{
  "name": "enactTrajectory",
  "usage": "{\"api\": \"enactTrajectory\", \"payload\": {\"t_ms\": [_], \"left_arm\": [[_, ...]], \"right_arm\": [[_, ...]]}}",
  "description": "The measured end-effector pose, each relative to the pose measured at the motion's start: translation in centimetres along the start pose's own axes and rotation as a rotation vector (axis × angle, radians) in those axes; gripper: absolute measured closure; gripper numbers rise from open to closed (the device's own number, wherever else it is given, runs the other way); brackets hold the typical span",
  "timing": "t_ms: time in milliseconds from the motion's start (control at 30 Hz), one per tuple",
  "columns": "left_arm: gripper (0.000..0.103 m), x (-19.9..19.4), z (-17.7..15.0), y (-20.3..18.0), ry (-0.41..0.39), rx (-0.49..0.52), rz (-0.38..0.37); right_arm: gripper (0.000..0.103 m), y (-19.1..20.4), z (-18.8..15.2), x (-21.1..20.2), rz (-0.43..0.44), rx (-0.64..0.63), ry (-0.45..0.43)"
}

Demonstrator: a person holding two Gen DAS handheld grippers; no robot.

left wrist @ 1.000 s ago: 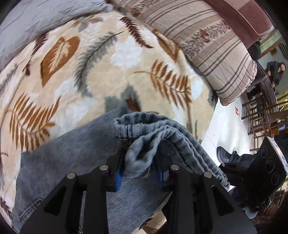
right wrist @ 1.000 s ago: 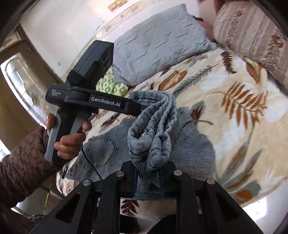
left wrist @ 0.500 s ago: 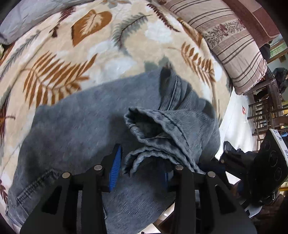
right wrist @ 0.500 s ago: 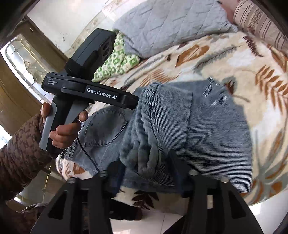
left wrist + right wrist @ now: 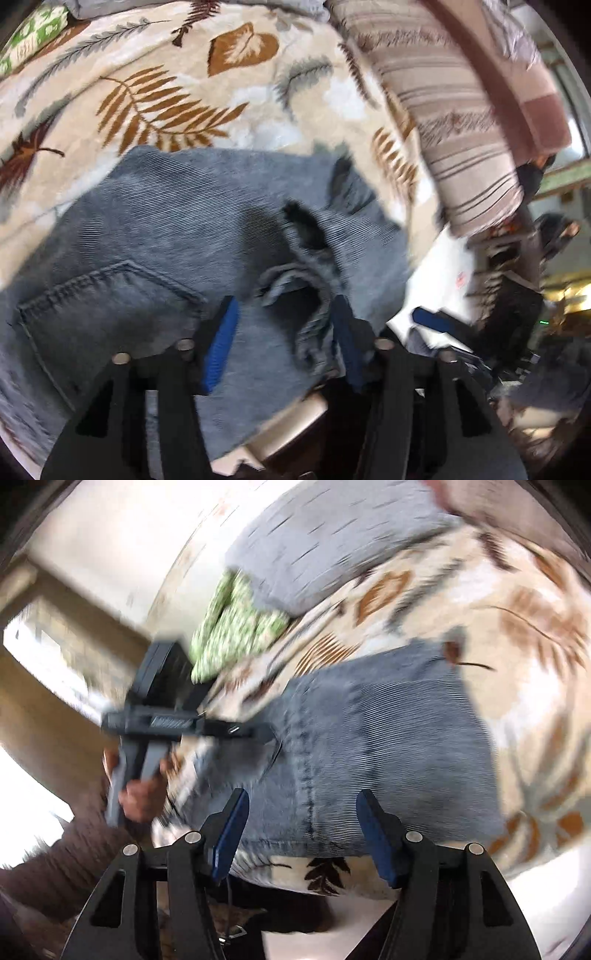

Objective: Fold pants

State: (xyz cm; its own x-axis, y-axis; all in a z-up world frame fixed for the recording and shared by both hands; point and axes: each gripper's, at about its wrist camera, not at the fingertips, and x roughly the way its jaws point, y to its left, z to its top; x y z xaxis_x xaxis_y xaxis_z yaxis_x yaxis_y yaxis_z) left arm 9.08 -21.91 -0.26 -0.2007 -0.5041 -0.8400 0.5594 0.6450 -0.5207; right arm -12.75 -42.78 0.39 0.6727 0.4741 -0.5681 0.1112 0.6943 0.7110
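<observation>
The pants (image 5: 177,236) lie folded into a thick grey block on the leaf-print blanket (image 5: 155,92), close to the bed's near edge, with a back pocket showing toward the left in the left wrist view; the left gripper (image 5: 282,332) is opening, and a bunched hem sits loose between its blue pads, brushing the right one but no longer pinched; the right gripper (image 5: 301,830) is opening too and stands wide, with nothing between its pads, just above the block's near edge. The step in hand looks like the let-go after laying the fold down; to do it well, the left hand should spread fully before it draws back, so that the hem does not snag and drag the top layer askew; both tools should lift straight off, not sideways; the crumpled hem near the right corner then wants flattening so the stack sits level.
</observation>
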Motion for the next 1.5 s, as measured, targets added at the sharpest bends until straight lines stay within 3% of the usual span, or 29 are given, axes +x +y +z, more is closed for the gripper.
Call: {"api": "enactTrajectory", "payload": {"t_ms": [133,367,567,600,667,700,733,767,833,967,1200,1333,1400,1500], "left_arm": [[0.042,1.8,0.3,-1.1,0.013,-0.060,-0.063],[0.042,4.3,0.9,0.5,-0.004,-0.282,-0.185],[0.040,6.3,1.1,0.3,0.028,-0.330,-0.191],[0.039,6.3,1.3,0.1,0.017,-0.331,-0.188],[0.044,5.7,1.7,-0.2,-0.019,-0.329,-0.198],[0.050,5.0,1.9,-0.5,-0.045,-0.324,-0.218],[0.065,4.2,2.3,-1.0,-0.069,-0.309,-0.237],[0.074,3.5,2.6,-1.6,-0.088,-0.288,-0.245],[0.075,2.3,3.1,-2.5,-0.118,-0.252,-0.237],[0.075,0.8,2.7,-3.5,-0.135,-0.195,-0.198],[0.075,3.0,-0.6,-0.8,-0.062,-0.221,-0.099],[0.075,4.6,-1.8,0.7,-0.037,-0.273,-0.099],[0.074,4.8,-2.1,1.0,-0.030,-0.286,-0.109],[0.074,3.8,-2.5,0.8,-0.035,-0.269,-0.133]], "right_arm": [[0.038,-3.4,-0.4,-0.7,0.041,0.191,0.010],[0.038,-7.5,-1.8,0.6,0.095,0.422,0.050],[0.039,-9.2,-1.5,1.9,0.097,0.520,0.023],[0.040,-9.6,-1.5,2.1,0.104,0.544,0.016],[0.061,-10.0,-1.4,1.9,0.114,0.564,-0.004],[0.079,-10.1,-1.0,1.9,0.109,0.559,-0.005],[0.088,-10.0,-0.8,1.9,0.116,0.552,-0.007],[0.089,-9.7,-0.4,1.6,0.127,0.538,-0.016],[0.094,-8.6,0.4,1.0,0.146,0.487,-0.034],[0.094,-6.4,1.3,-0.1,0.163,0.369,-0.041],[0.094,-6.2,-0.5,3.0,0.017,0.321,0.134],[0.093,-6.5,-0.9,4.5,-0.104,0.284,0.186],[0.093,-6.4,-0.8,4.6,-0.113,0.280,0.193],[0.082,-5.7,-0.5,3.9,-0.117,0.232,0.228]]}}
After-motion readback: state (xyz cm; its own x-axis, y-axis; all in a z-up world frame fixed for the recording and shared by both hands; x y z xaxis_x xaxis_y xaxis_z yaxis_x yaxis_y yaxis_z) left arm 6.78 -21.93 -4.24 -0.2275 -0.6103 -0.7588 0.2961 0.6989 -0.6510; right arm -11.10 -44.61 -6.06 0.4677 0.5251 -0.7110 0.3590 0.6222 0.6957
